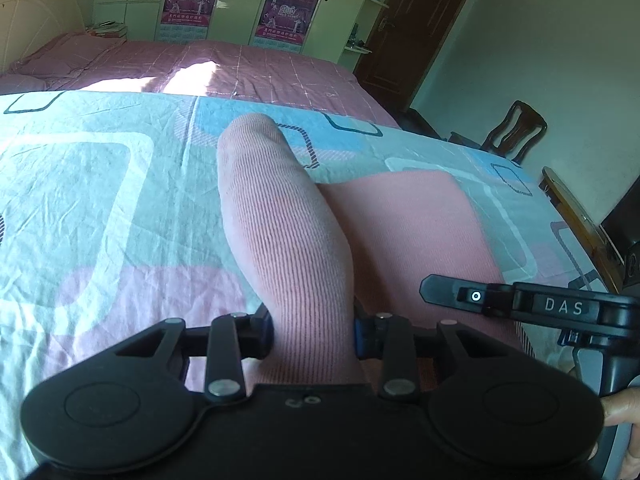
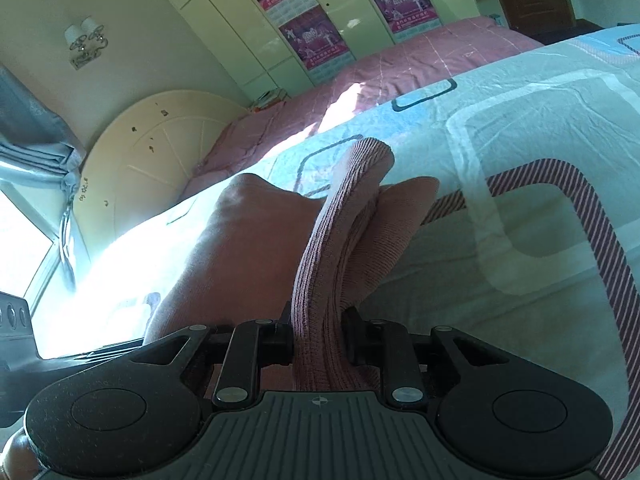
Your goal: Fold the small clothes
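1. Presently, the left gripper [image 1: 314, 334] has its jaws closed on a fold of the pink ribbed knit garment [image 1: 276, 216]; the fabric rises between the fingers and arches forward over the bed as a rounded, tube-like fold.
2. Beyond that fold, the rest of the pink garment lies flat on the pastel patchwork-print bedsheet [image 1: 100, 184], to the right of the raised part in the left wrist view.
3. The right gripper [image 2: 318, 338] is likewise clamped on the same pink garment [image 2: 340, 240], pinching a ribbed edge that stands up between its jaws, with further layers bunched to either side.
4. In the left wrist view, the right gripper's black body, marked "DAS", shows at the lower right, close beside the left tool and above the flat part of the garment. A bit of the person's hand [image 1: 622, 412] is seen at the frame edge.
5. The bedsheet carries rounded-rectangle shapes in white, blue and pink, and is creased. Strong sunlight washes out its left portion in the right wrist view.
6. Behind it lies a dusty-pink checked bedspread [image 1: 248, 68], with a cream rounded headboard [image 2: 160, 148] at one end.
7. Background: pale green wardrobe doors bearing purple calendar posters [image 1: 285, 10], a dark brown wooden door [image 1: 416, 28], a dark wooden chair [image 1: 516, 130] by the wall, and a double wall lamp [image 2: 86, 40].
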A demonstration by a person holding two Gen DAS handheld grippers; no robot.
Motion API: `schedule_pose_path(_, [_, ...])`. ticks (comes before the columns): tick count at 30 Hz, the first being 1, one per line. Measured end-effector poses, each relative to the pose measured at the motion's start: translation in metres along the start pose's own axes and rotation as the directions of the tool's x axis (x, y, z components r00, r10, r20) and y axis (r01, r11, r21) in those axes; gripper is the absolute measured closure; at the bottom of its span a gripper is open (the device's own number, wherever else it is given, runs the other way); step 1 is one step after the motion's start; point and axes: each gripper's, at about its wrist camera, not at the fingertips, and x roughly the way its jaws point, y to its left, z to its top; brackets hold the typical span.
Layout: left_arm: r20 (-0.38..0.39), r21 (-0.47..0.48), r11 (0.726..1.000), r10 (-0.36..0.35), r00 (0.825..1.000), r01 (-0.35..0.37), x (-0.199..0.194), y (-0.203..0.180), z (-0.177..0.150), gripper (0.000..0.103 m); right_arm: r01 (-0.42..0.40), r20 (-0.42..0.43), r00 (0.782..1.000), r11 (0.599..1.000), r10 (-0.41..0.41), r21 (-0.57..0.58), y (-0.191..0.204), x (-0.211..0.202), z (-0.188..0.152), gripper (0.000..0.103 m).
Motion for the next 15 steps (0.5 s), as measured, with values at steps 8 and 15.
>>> schedule_pose_path(8, [0.049, -0.019, 1.0, 0.0, 0.999, 0.001, -0.056, 0.056, -0.001, 0.069, -0.049, -0.004, 0.999, 0.999, 0.049, -0.017, 0.077, 0.023, -0.018, 0.081])
schedule_pose_path(15, [0.075, -0.04, 0.999, -0.013, 0.997, 0.016, -0.108, 0.143, -0.001, 0.07, -0.066, 0.008, 0.998, 0.998, 0.066, 0.015, 0.159, 0.066, -0.045, 0.081])
